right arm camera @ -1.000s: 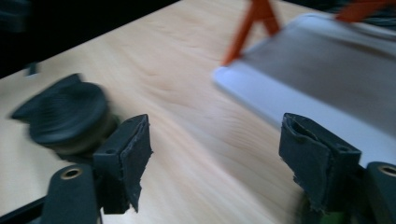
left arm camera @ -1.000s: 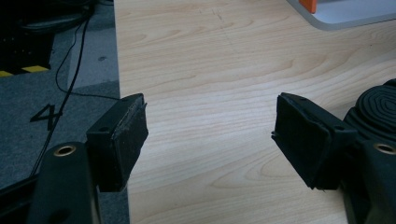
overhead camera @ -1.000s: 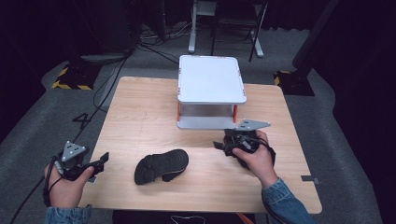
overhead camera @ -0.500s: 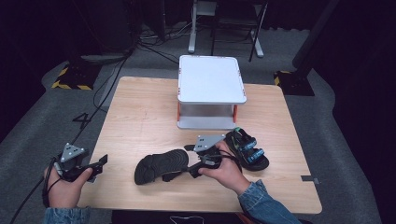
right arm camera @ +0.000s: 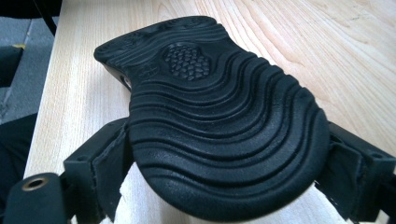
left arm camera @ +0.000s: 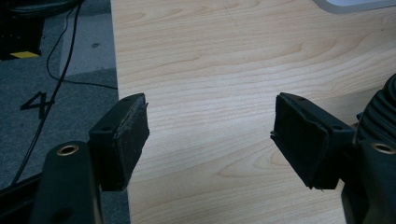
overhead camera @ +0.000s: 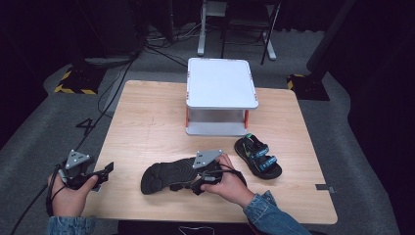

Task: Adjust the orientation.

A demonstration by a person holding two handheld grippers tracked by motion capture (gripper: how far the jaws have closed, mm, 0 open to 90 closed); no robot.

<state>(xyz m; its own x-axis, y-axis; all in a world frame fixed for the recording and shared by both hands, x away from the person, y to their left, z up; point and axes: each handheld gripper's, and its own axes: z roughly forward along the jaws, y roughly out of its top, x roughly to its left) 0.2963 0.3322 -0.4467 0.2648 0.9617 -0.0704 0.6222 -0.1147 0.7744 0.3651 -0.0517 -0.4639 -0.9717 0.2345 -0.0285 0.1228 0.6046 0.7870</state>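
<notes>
A black sandal (overhead camera: pixel 166 176) lies sole up near the table's front edge, its ribbed sole (right arm camera: pixel 219 116) large in the right gripper view. My right gripper (overhead camera: pixel 195 184) (right arm camera: pixel 229 158) sits at the sandal's right end, one jaw on each side of the sole. Its jaws have just been opening, and a sliver of wood shows between the left pad (right arm camera: pixel 112 172) and the sole. A second sandal with blue and green straps (overhead camera: pixel 258 156) rests upright to the right. My left gripper (overhead camera: pixel 103 176) (left arm camera: pixel 210 135) hovers open at the front left corner, nothing between its pads.
A white two-level shelf (overhead camera: pixel 221 83) with orange posts stands at the back middle of the wooden table (overhead camera: pixel 147 112). Cables, chair legs and a hazard-striped foot lie on the grey floor beyond. The table's left edge passes just under my left gripper.
My right gripper let go of the strapped sandal beside the shelf, moved left and down, and now straddles the black sandal's end. The left hand stayed put.
</notes>
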